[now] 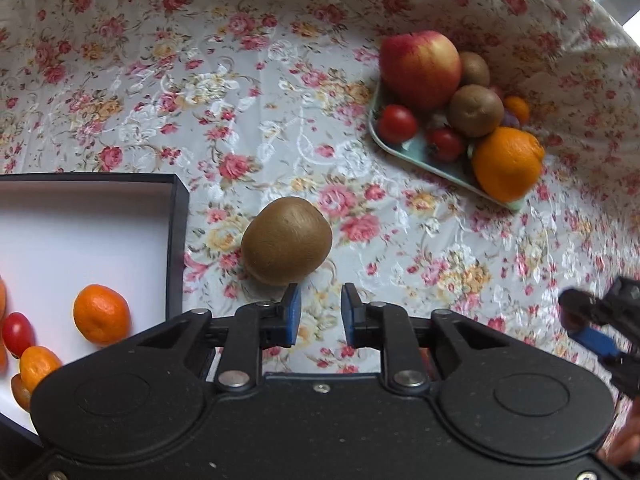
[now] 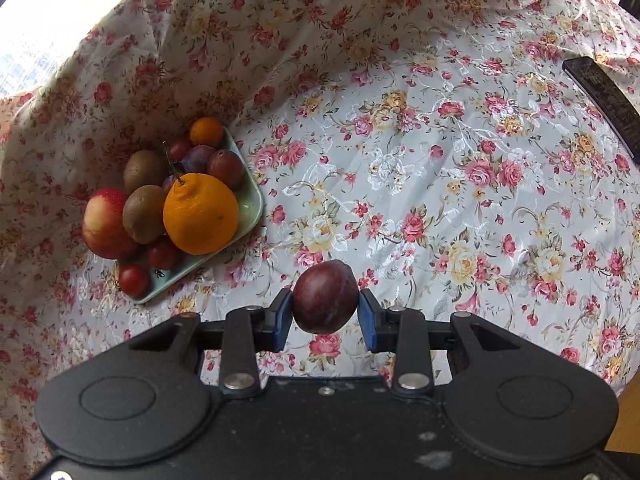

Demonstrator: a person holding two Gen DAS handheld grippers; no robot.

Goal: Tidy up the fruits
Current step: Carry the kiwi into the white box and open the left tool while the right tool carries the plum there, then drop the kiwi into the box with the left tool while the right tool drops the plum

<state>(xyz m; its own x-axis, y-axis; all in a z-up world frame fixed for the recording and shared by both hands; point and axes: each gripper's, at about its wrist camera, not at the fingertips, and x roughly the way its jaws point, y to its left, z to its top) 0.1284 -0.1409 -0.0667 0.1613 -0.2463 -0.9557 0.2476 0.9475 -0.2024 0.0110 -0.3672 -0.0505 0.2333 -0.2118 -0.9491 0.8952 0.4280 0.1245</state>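
In the right wrist view the right gripper (image 2: 325, 314) has its jaws pinching a dark red plum (image 2: 325, 297) from both sides, at the lower middle of the frame, above the floral cloth (image 2: 440, 152) that covers the bench. At the left of that frame a pale green tray (image 2: 250, 200) carries a large orange (image 2: 201, 213), two kiwis, an apple (image 2: 105, 224), cherry tomatoes, plums and a small mandarin.

In the left wrist view the left gripper (image 1: 321, 314) has its jaws spread with nothing between them. A loose kiwi (image 1: 286, 246) lies on the cloth just above and a little left of the jaws' tips, near the left blue pad (image 1: 294, 312); whether it touches cannot be told. At the lower left a dark-rimmed box (image 1: 178, 240) with a white floor holds a mandarin (image 1: 101, 314), a cherry tomato (image 1: 17, 334) and other small fruit. The same tray sits at the upper right, and the right gripper shows blurred at the right edge
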